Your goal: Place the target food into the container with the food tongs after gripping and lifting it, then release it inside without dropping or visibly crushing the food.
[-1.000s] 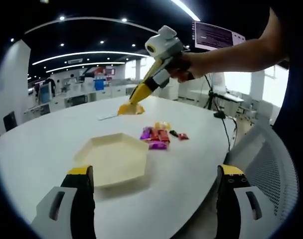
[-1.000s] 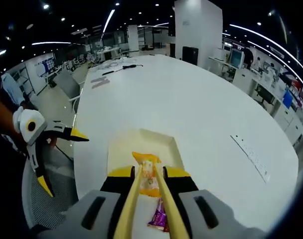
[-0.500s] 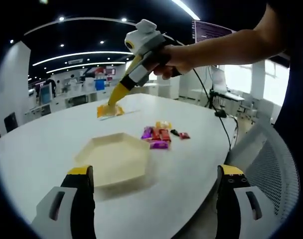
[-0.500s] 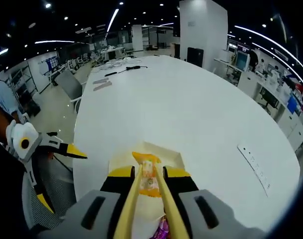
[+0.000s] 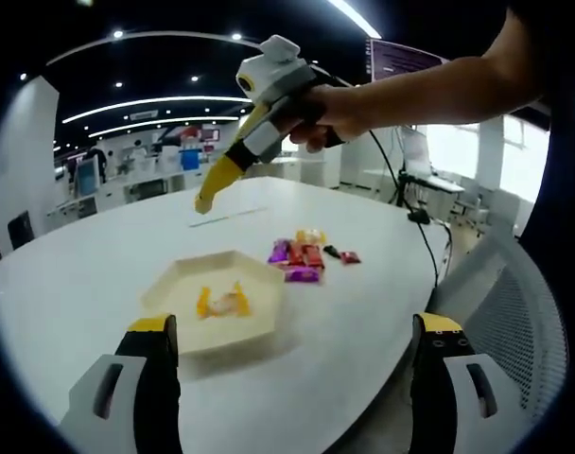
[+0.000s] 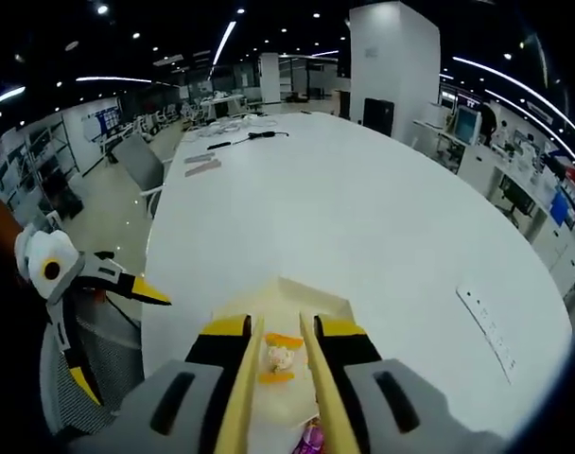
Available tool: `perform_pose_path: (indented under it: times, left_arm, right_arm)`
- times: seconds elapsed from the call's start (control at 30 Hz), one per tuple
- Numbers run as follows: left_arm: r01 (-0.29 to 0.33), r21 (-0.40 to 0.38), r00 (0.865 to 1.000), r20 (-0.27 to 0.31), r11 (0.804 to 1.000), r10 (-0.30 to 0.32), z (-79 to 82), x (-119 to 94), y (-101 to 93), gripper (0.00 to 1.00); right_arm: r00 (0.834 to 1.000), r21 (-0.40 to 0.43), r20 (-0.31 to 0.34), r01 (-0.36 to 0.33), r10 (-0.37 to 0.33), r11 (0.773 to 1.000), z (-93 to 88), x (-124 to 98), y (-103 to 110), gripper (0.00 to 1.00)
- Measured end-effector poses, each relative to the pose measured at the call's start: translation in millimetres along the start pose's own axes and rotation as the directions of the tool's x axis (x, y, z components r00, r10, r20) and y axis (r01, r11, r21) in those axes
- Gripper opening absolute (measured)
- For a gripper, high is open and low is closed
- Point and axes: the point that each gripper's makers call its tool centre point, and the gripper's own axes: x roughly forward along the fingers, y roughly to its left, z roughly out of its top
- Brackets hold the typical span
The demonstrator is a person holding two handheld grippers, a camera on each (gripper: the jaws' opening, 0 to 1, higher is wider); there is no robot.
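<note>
Half a second after hanging in the tongs' grip, the orange-wrapped snack (image 5: 222,303) lay inside the cream hexagonal container (image 5: 174,288).

From the left gripper view, the right gripper (image 5: 205,200), held in a person's hand (image 5: 318,115), hovered above the white table (image 5: 89,260) with the yellow tongs (image 5: 221,178) pointing down and away from the container; whether the tips were parted could not be told from this angle. The snack sat well below the tongs' tips and nearer the camera. A small pile of purple, red and yellow wrapped snacks (image 5: 303,258) rested on the table just beside the container, below the tongs. The left gripper's own jaws stood wide apart at the bottom of the frame, empty.

From the right gripper view, the tongs (image 6: 280,378) stood released, their two yellow arms spread apart, with the snack (image 6: 280,357) seen between them, lying free in the container (image 6: 316,295) beneath the tips. The left gripper (image 6: 113,326) hung to the tongs' left, off the table's (image 6: 363,218) edge, jaws parted. A purple wrapper (image 6: 314,437) peeked out close under the tongs.
</note>
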Motion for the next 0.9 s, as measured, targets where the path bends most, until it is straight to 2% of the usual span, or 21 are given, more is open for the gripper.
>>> perform_pose_path:
  times: [0.23,0.3,0.37,0.43,0.47,0.57,0.67,0.77,0.83,0.9]
  left_arm:
    - [-0.012,-0.021,1.0,0.016,1.0,0.013,5.5,-1.2,4.5,0.99]
    - [-0.015,-0.089,0.999,0.049,0.996,0.019,12.0,-3.4,9.8,0.99]
    - [-0.024,-0.106,0.999,0.033,0.994,0.028,10.9,-8.2,15.8,0.99]
    - [-0.014,-0.079,0.999,0.028,0.997,0.017,10.7,-9.3,13.9,0.99]
    - [-0.007,-0.002,1.0,0.013,1.0,0.007,9.3,-10.0,11.2,0.99]
    - [0.005,-0.051,1.0,0.016,0.999,-0.004,9.4,-8.5,6.1,0.99]
    - [0.011,0.0,1.0,-0.011,1.0,-0.011,-0.3,-4.9,1.6,0.99]
    - [0.028,-0.038,0.999,-0.041,0.999,-0.03,-11.6,-3.2,-3.3,0.99]
    - [0.028,-0.03,1.0,-0.007,0.999,-0.028,-3.9,-4.5,-2.0,0.99]
    - [0.028,-0.038,1.0,-0.002,0.999,-0.028,-5.8,-4.6,-0.2,0.99]
  right_arm:
    - [1.0,-0.018,0.024,0.001,-0.001,1.0,2.6,-9.4,-1.5,0.26]
    - [1.0,-0.021,0.026,0.004,-0.003,1.0,1.5,-12.5,-2.1,0.26]
    - [1.0,-0.026,0.026,0.006,-0.005,1.0,-0.6,-16.8,-2.6,0.26]
    - [1.0,-0.026,0.027,0.006,-0.005,1.0,-2.2,-20.6,-3.2,0.26]
    - [1.0,-0.026,0.027,0.007,-0.007,1.0,-3.7,-23.0,-3.5,0.26]
    - [1.0,-0.026,0.027,0.014,-0.014,1.0,-7.0,-27.3,-6.2,0.26]
    - [0.999,-0.018,0.035,0.02,-0.019,1.0,-8.5,-31.9,-8.1,0.27]
    - [0.999,-0.013,0.038,0.026,-0.026,1.0,-10.8,-37.3,-9.8,0.27]
    - [0.999,-0.016,0.041,0.03,-0.029,0.999,-11.1,-41.9,-9.4,0.27]
    - [0.998,-0.018,0.044,0.035,-0.034,0.999,-12.2,-46.6,-10.4,0.27]
